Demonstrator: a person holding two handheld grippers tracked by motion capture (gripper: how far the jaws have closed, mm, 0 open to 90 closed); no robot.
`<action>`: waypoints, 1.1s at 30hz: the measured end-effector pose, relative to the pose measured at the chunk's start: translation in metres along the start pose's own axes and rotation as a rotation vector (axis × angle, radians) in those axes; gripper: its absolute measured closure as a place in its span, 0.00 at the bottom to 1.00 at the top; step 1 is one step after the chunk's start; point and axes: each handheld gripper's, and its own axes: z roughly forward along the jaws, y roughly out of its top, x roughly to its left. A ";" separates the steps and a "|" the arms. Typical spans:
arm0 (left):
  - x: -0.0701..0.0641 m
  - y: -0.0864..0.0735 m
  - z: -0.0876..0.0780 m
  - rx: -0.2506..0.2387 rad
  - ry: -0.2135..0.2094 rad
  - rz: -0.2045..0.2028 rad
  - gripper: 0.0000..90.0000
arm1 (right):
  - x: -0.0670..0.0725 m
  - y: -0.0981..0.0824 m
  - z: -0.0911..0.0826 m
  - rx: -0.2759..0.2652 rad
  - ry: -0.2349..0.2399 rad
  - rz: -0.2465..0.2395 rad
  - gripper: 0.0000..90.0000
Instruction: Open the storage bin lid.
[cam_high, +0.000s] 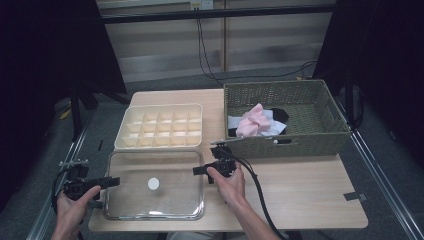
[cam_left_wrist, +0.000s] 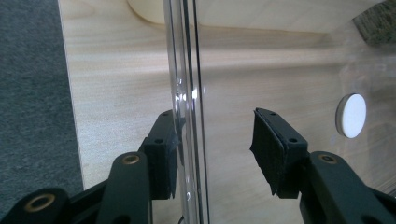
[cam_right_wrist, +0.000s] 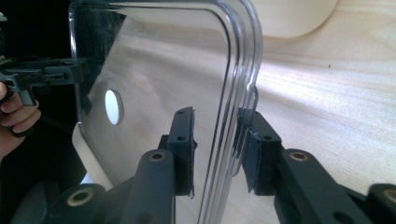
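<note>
A clear plastic lid (cam_high: 175, 172) with a white round knob (cam_high: 153, 183) lies flat on the wooden table near its front edge. My left gripper (cam_high: 112, 182) is at the lid's left edge, and in the left gripper view my left gripper (cam_left_wrist: 215, 140) straddles the rim (cam_left_wrist: 187, 93): one pad sits beside it, the other stands well off. My right gripper (cam_high: 200, 170) is at the lid's right edge. In the right gripper view my right gripper (cam_right_wrist: 215, 135) also straddles the rim (cam_right_wrist: 233, 70), with a gap on the inner side. Both are open.
A cream tray (cam_high: 131, 116) with several small compartments stands just behind the lid. To its right is a woven basket (cam_high: 310, 139) that holds pink, white and black cloth (cam_high: 255, 122). The table's left edge runs close beside my left hand (cam_high: 70, 210).
</note>
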 end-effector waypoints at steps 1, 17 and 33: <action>0.001 0.000 0.001 0.003 -0.002 -0.003 0.58 | -0.002 0.000 0.002 0.002 -0.001 0.001 0.74; 0.015 -0.004 0.015 0.045 -0.030 -0.049 0.58 | -0.013 0.000 0.023 0.033 -0.032 0.051 0.67; 0.020 -0.006 0.019 0.039 -0.034 -0.062 0.57 | -0.015 -0.002 0.033 0.041 -0.059 0.032 0.62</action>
